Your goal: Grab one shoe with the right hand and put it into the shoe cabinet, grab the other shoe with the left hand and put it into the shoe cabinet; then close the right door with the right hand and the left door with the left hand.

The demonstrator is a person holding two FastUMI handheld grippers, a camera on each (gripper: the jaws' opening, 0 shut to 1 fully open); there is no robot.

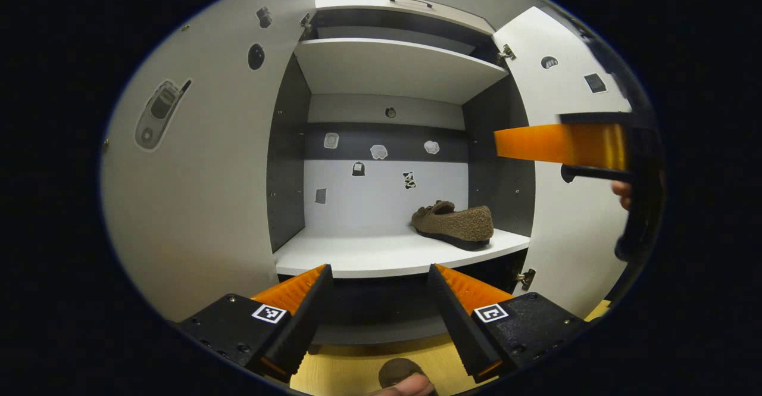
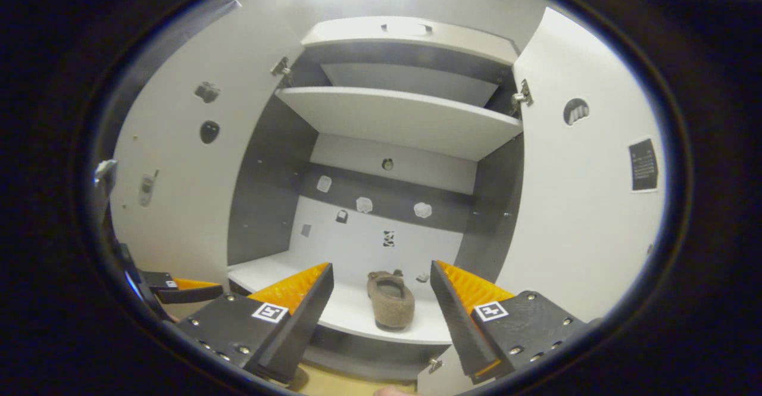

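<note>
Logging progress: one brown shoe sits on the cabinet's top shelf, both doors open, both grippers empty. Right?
Not quite. The shoe sits on the lower shelf, not the top one; the left gripper view shows it. The rest holds: both doors open, left gripper and right gripper empty.

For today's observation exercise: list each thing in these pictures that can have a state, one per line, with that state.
Left door: open.
Right door: open.
Shoe: on the cabinet's lower shelf, upright.
Left gripper: open, holding nothing.
Right gripper: open, holding nothing.
</note>
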